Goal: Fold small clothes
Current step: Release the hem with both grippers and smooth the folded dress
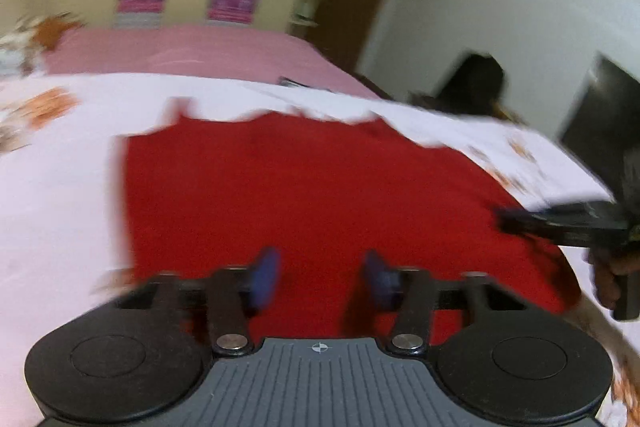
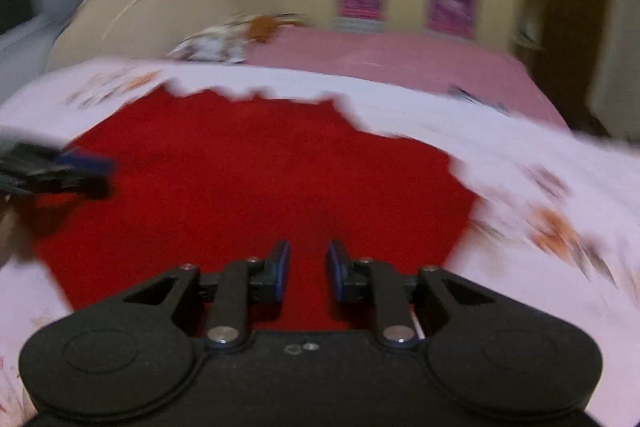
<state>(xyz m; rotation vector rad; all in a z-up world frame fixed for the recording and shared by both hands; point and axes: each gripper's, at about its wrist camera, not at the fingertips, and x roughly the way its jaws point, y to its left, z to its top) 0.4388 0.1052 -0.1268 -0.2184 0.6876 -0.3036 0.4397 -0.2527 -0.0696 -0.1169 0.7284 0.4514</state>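
Left gripper (image 1: 320, 279) and right gripper (image 2: 308, 267) hover over the red cloth (image 1: 312, 195); both jaws slightly apart, holding nothing

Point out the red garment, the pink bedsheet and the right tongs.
Flat red cloth garment (image 1: 312, 187): left wrist view, middle of the fabric.
Plain pink bedsheet (image 2: 400, 57): right wrist view, bare far part.
Right tongs (image 2: 308, 265): right wrist view, gap midway between the blue-padded tips.

Plain red cloth garment (image 1: 312, 195), spread flat and wide across a white floral-printed bed sheet (image 1: 60, 163). Smooth over most of its face, far edge jagged and blurred, near part running under both views' lower frame.
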